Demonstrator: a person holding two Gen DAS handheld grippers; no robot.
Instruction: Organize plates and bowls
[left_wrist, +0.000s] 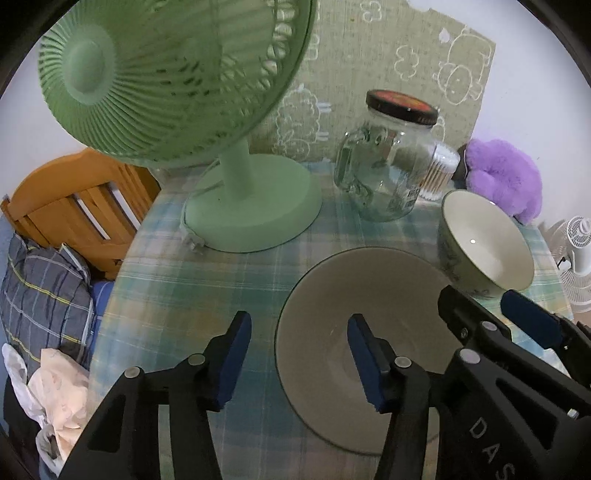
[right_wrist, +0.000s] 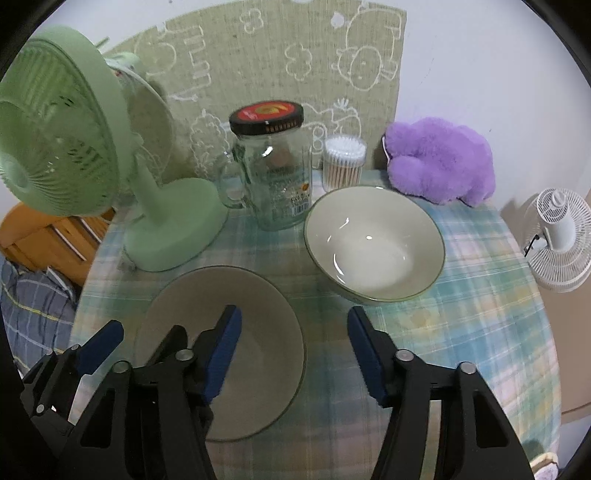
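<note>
I see the plate (left_wrist: 332, 332) lying flat on the bench (left_wrist: 207, 295), near its front edge, and the bowl (right_wrist: 375, 243) sitting upright just behind and to the right of it; whether their rims touch I cannot quite tell from the left wrist view. Both are empty and pale inside with a dark rim line.

Behind the bowl stand a glass jar (right_wrist: 277, 177) with a black and red lid, a clear tub of cotton swabs (right_wrist: 343, 162) and a purple plush toy (right_wrist: 443, 158). A green desk fan (left_wrist: 177, 74) stands at the back left, its round base on the checked cloth that covers the bench. A green mat with white cartoon outlines hangs on the wall. Off the left edge are a wooden chair (left_wrist: 74, 206) and a checked pillow (left_wrist: 40, 295); a white fan (right_wrist: 561, 236) stands off to the right.

My left gripper (left_wrist: 299, 362) points steeply down, its jaws partly open astride the plate's left rim, gripping nothing. My right gripper (right_wrist: 295, 354) tilts down likewise, jaws partly open over the plate's right edge and the cloth, empty, short of the bowl.
</note>
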